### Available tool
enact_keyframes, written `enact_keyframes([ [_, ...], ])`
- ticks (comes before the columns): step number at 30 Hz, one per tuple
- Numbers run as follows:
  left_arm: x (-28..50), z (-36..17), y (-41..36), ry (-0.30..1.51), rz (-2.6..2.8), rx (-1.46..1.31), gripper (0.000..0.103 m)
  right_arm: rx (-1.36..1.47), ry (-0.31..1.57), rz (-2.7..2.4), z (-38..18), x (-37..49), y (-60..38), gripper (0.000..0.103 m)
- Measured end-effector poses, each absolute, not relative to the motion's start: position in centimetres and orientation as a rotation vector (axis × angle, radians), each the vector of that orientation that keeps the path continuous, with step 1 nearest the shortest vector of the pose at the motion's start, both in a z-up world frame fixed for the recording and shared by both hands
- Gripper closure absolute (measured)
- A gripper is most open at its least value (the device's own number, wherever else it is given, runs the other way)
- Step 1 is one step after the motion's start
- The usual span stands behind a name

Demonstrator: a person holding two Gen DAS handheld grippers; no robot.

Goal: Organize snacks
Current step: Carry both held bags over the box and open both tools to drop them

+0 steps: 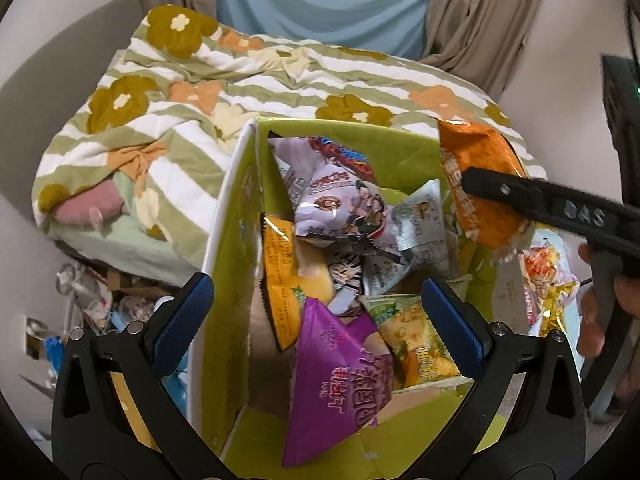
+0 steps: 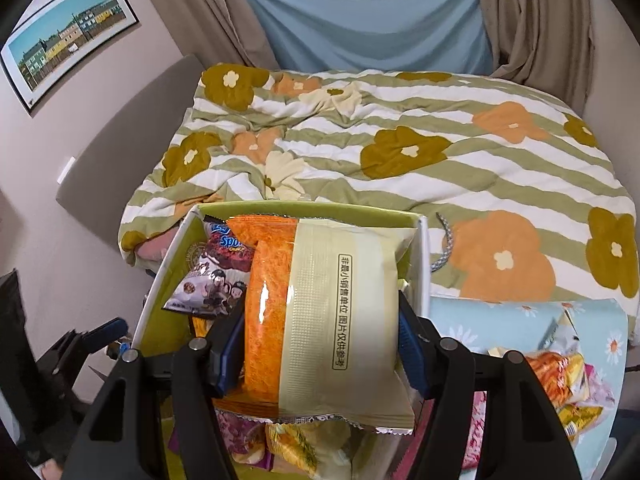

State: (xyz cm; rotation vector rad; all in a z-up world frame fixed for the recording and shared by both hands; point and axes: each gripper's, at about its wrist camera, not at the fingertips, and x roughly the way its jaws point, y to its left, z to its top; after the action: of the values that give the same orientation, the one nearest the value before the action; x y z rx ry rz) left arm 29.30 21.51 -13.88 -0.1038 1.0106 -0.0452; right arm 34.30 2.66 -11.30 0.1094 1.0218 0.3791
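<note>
Only one orange packet (image 2: 320, 316), clamped.

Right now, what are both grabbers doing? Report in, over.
Right gripper shut on orange snack bag, above green box. Left gripper open, empty, over box. Box crowded with packets, nothing blocking.

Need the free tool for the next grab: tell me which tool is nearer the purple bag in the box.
Left. The left tool hangs open right over the purple bag; the right tool holds the orange bag at the box's far right.

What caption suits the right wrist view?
Right tool holds an orange snack bag above the green box of snacks.
</note>
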Motion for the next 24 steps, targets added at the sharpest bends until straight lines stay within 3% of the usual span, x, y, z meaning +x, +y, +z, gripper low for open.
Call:
enact_keyframes([
  [4, 29.4, -14.5, 21.5, 1.035, -0.044, -0.110, 0.000, 0.144, 1.000, 0.403, -11.9, 36.0, 3.4, 0.037],
  [6, 29.2, -14.6, 21.6, 1.039, -0.046, -0.108, 0.000, 0.175, 0.960, 0.412, -11.5, 36.0, 3.3, 0.017],
  [7, 29.0, -14.7, 21.5, 1.041, -0.045, -0.105, 0.000, 0.185, 0.941, 0.421, -11.2, 35.8, 3.3, 0.001],
  [24, 26.2, -11.5, 20.7, 0.975, -0.071, -0.081, 0.000, 0.128, 0.926, 0.425, -8.8, 31.2, 3.0, 0.000],
])
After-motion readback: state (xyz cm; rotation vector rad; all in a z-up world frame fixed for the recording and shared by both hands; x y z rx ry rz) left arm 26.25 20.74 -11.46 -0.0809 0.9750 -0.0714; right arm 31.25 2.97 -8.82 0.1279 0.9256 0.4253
